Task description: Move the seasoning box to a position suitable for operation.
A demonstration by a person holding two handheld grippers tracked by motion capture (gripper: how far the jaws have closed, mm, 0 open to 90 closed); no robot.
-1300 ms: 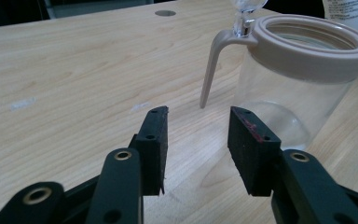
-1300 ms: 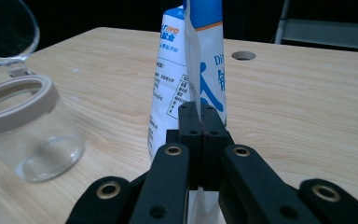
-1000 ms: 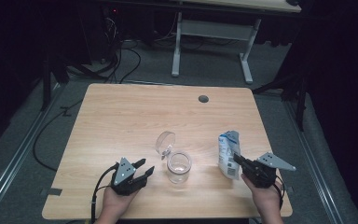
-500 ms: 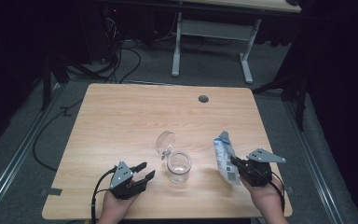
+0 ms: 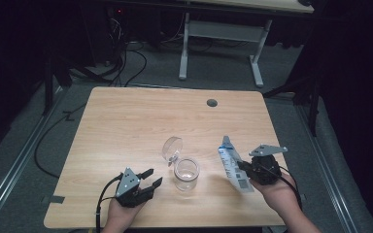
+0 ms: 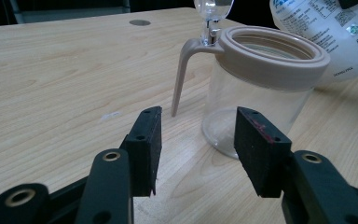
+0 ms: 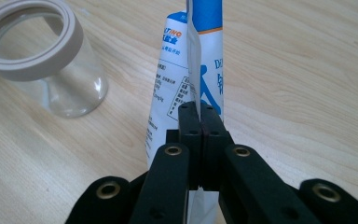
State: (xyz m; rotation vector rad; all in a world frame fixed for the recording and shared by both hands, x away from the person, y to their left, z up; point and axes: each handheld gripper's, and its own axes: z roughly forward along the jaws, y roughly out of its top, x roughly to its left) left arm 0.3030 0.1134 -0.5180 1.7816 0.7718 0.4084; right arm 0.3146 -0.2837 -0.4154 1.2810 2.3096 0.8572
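1. Whereas a second ago the pouch stood upright on the table, it now hangs lifted and tilted in the right gripper, its top leaning toward the jar.
2. The left gripper has kept its place, and its jaws have just been opening, with nothing between them.
3. The right gripper's jaws are pressed together on the pouch's thin side seam, so the pouch rises just beyond the pads.
4. The jar stands just past the left gripper's parted pads, untouched, its mouth upward and its hinged lid swung open behind it.
5. The pouch's long axis runs from its lower end near the table's front edge up toward the far left.
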